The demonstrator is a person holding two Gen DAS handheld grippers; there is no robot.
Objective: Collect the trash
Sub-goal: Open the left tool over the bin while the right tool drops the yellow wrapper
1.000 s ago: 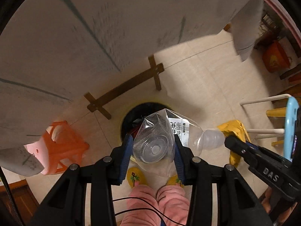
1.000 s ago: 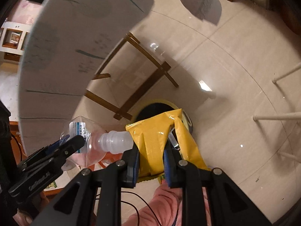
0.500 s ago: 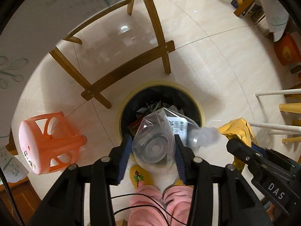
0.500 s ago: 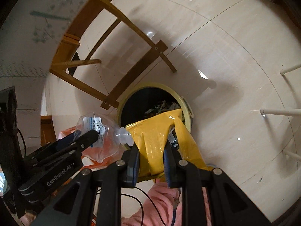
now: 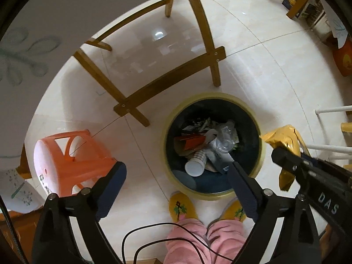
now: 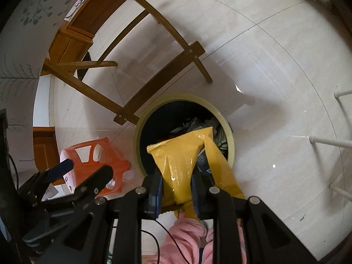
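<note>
I hold 2 grippers above the trash bin (image 5: 263,154), a round, yellow-rimmed bin with a dark liner that stands on the tiled floor just in front of my slippers.

My left gripper (image 5: 176,176) is spread wide with nothing between its blue pads. It hangs over the near left side of the bin. A clear plastic bottle (image 5: 225,136) lies inside the bin on top of the other rubbish, beside a white paper cup (image 5: 194,167) and torn cardboard.

My right gripper (image 6: 176,189) is pressed onto a yellow foil packet (image 6: 182,160). The packet sticks up past the fingertips, and its upper end hangs over the bin mouth. In the left wrist view the same packet sits at the right edge of the rim rather than over the middle.

Judgement on the step: the left side's drop looks complete; the right side's drop is not yet made. The task is in its deposit stage.

Next move, as I judge it: carry the right gripper a little further over the opening, so the packet clears the rim, then part the fingers and let it fall. The foil is light and creased, so it may cling to a pad or glide sideways onto the floor. An orange plastic stool (image 5: 70,160) lies tipped to the left, and a wooden table frame (image 5: 167,83) stands behind the bin; neither blocks the drop.
</note>
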